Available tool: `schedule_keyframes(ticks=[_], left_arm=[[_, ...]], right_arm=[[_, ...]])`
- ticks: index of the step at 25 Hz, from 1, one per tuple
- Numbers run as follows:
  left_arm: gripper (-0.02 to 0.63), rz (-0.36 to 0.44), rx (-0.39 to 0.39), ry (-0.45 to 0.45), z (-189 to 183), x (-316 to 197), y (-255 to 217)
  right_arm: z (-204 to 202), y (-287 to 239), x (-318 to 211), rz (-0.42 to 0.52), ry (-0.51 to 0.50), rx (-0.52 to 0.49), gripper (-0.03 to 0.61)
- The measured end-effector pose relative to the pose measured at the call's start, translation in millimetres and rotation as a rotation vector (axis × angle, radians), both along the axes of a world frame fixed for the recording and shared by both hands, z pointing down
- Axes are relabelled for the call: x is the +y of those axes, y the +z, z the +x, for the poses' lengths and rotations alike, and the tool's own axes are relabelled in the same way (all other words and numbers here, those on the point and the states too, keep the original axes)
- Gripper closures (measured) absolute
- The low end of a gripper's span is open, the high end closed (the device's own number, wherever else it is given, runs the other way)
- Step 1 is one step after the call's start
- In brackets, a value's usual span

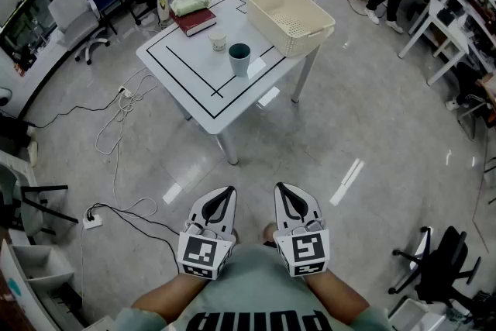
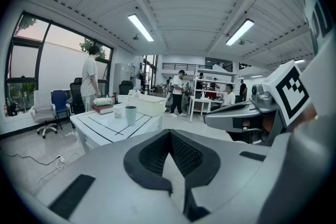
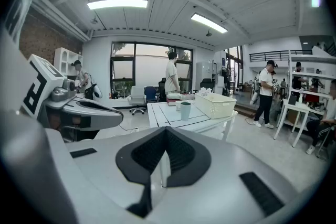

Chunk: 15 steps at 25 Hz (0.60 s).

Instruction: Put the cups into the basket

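While the left gripper (image 1: 225, 193) and the right gripper (image 1: 284, 190) hang low and side by side before the person's waist, the white table (image 1: 194, 77) stands well ahead of them across the floor.
Head view, grippers: each has its jaws drawn together at the tips, with nothing between them.
Head view, cups: a teal cup (image 1: 239, 59) and a smaller white cup (image 1: 218, 39) stand upright on the table, near each other and both outside the basket.
Head view, basket (image 1: 304, 36): cream and perforated, it sits on the table's far right corner, near the teal cup.
Head view, other things: a red book (image 1: 195, 22) lies beyond the white cup, with a pale green bundle (image 1: 190, 2) behind it.
Left gripper view: the dark pads (image 2: 152, 157) meet at the tips and carry nothing. The cups and basket sit far ahead on the table, and the right gripper shows at the right.
Right gripper view: the pads (image 3: 181, 152) are pressed together and empty. The teal cup stands straight ahead, well apart, with the basket just right of it.
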<state>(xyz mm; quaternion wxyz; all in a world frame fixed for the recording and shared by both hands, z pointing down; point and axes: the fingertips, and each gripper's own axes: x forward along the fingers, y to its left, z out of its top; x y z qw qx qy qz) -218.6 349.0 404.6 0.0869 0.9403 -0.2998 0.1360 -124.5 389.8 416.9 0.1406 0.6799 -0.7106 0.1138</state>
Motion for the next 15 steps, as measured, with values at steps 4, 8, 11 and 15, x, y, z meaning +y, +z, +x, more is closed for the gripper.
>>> schedule_keyframes(ticks=[4, 8, 11, 15], left_arm=[[0.609, 0.0, 0.009, -0.001, 0.8, -1.3, 1.1], [0.609, 0.004, 0.009, 0.006, 2.1, -1.8, 3.9], [0.609, 0.006, 0.01, -0.001, 2.4, -3.2, 3.3], [0.609, 0.01, 0.013, -0.008, 5.5, -3.5, 2.4]], right_arm=[[-0.7, -6.8, -5.0, 0.003, -0.001, -0.016, 0.568], [3.6, -4.9, -5.7, 0.003, 0.007, -0.011, 0.568], [7.3, -3.6, -7.2, 0.002, 0.013, -0.017, 0.566], [12.8, -6.0, -8.0, 0.017, 0.018, -0.02, 0.566]])
